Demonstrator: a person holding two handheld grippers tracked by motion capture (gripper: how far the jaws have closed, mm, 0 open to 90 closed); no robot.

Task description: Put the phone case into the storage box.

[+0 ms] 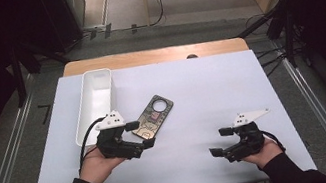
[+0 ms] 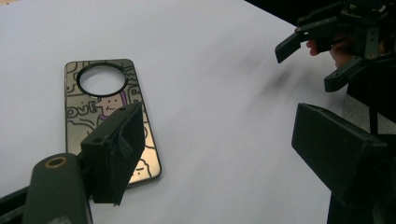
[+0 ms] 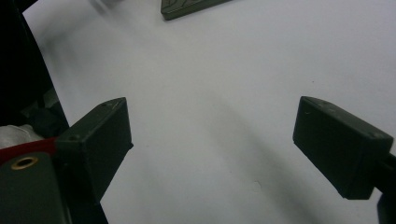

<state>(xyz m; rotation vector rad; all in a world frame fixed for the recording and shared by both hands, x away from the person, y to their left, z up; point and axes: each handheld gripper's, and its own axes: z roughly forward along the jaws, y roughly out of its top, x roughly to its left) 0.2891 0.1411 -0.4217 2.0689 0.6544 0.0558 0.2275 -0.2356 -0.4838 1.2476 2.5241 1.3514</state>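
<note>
Phone case [image 1: 154,117] (dark, with cartoon drawings and a round camera hole) lies flat near the middle of the worktop [image 1: 211,88], just right of the white tray [image 1: 96,100] at the far left. My left gripper [image 1: 140,134] sits at the case's near end, jaws apart, nothing clamped. My right gripper [image 1: 221,141] rests near the worktop's near right corner, well apart from the case, jaws spread wide over bare surface.
</note>
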